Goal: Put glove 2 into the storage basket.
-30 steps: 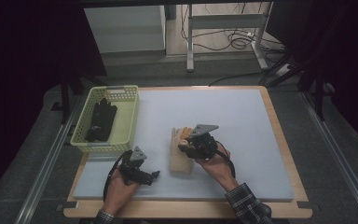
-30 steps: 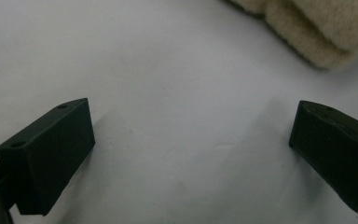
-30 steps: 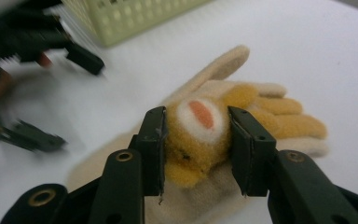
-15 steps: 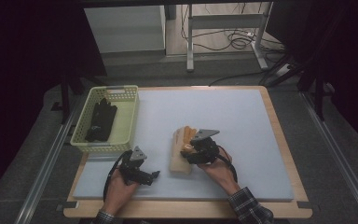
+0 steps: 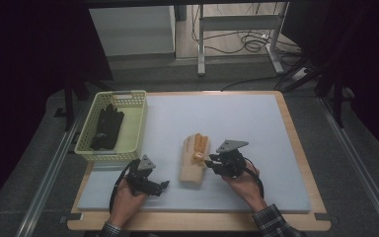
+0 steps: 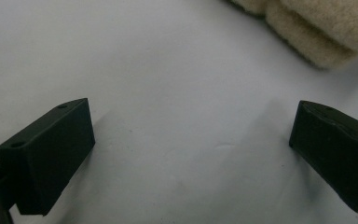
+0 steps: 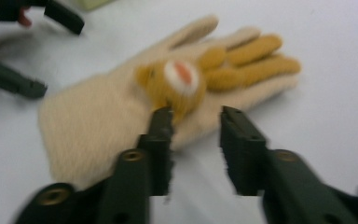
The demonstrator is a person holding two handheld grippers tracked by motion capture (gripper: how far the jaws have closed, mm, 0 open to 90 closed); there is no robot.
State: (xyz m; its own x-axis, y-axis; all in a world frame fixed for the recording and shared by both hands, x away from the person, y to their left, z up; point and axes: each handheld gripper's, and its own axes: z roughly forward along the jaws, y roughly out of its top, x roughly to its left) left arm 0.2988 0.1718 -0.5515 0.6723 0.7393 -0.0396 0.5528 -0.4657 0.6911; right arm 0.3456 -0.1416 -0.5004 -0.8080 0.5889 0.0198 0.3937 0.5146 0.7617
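Cream glove (image 5: 193, 160) with orange fingers lies flat mid-mat, unlifted, while a black glove (image 5: 107, 127) already sits in your far-left basket (image 5: 137, 129); your right gripper (image 7: 195, 122) has just narrowed, gripping nothing, and your left gripper (image 6: 191, 140) waits wide open.

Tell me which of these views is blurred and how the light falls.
High view: sharp, bright over the pale blue mat, dark surroundings. Left gripper view: the cream fleece glove soft-focused at the top edge. Right gripper view: motion blur smears the right claw and that glove.
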